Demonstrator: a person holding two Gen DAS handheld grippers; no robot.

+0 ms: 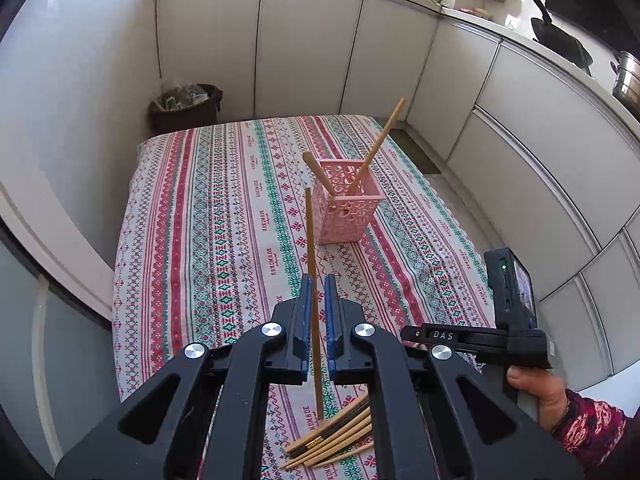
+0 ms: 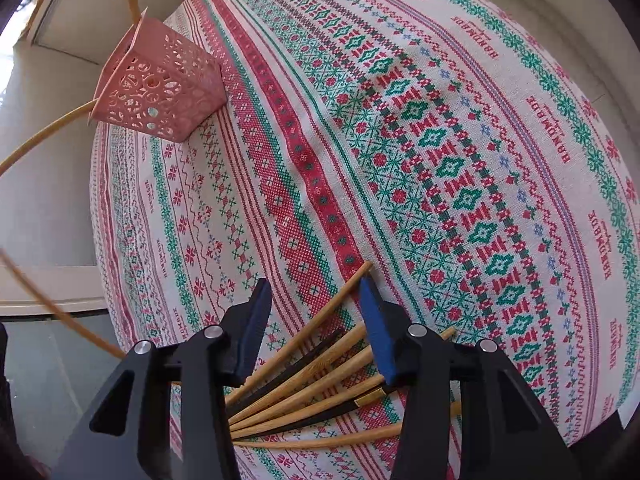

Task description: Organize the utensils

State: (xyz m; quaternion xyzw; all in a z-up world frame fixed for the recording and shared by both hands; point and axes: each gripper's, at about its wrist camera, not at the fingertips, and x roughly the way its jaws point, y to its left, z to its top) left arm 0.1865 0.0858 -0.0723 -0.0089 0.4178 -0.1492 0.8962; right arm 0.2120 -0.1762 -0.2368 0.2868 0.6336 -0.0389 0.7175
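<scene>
My left gripper [image 1: 319,280] is shut on one wooden chopstick [image 1: 311,248], which stands nearly upright above the table. A pink perforated holder [image 1: 345,210] stands on the patterned tablecloth beyond it with two wooden chopsticks [image 1: 378,144] leaning in it; the holder also shows in the right wrist view [image 2: 160,84]. A pile of wooden and black chopsticks [image 2: 316,384] lies on the cloth. My right gripper [image 2: 316,284] is open and hangs just above that pile, jaws either side of it. The pile also shows under my left gripper [image 1: 336,438].
The striped tablecloth [image 1: 224,216] covers a small table. White kitchen cabinets [image 1: 312,48] surround it, with a dark bin [image 1: 186,106] at the back left. The right gripper's body [image 1: 512,320] and the hand on it are at the table's right front edge.
</scene>
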